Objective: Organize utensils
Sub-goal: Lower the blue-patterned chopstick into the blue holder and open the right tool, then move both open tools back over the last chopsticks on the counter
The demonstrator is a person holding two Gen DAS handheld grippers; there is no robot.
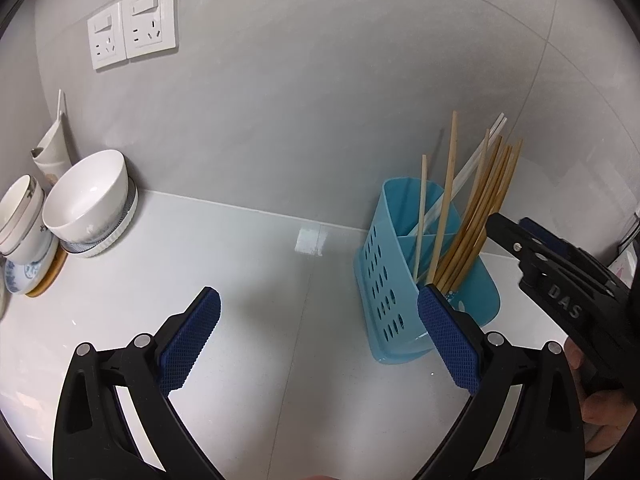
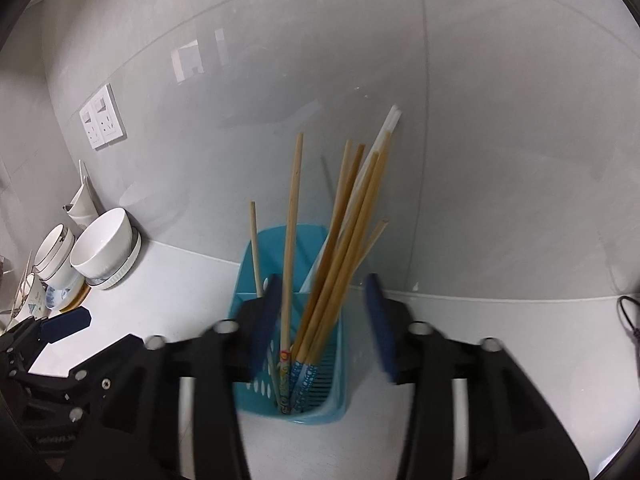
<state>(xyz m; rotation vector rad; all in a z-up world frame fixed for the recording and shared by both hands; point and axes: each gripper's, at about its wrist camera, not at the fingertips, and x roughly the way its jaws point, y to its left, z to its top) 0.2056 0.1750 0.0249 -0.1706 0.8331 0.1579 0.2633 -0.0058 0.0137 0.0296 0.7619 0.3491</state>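
Note:
A blue perforated utensil holder stands on the white counter near the wall, also in the right wrist view. Several wooden chopsticks and a white one lean in it; they also show in the right wrist view. My left gripper is open and empty, just left of the holder, with its right pad against the holder's side. My right gripper is open, with its fingers on either side of the chopstick bundle above the holder. It shows in the left wrist view behind the chopsticks.
Stacked white bowls and plates sit at the far left by the wall, also in the right wrist view. Wall sockets are above them. A black cable lies at the far right.

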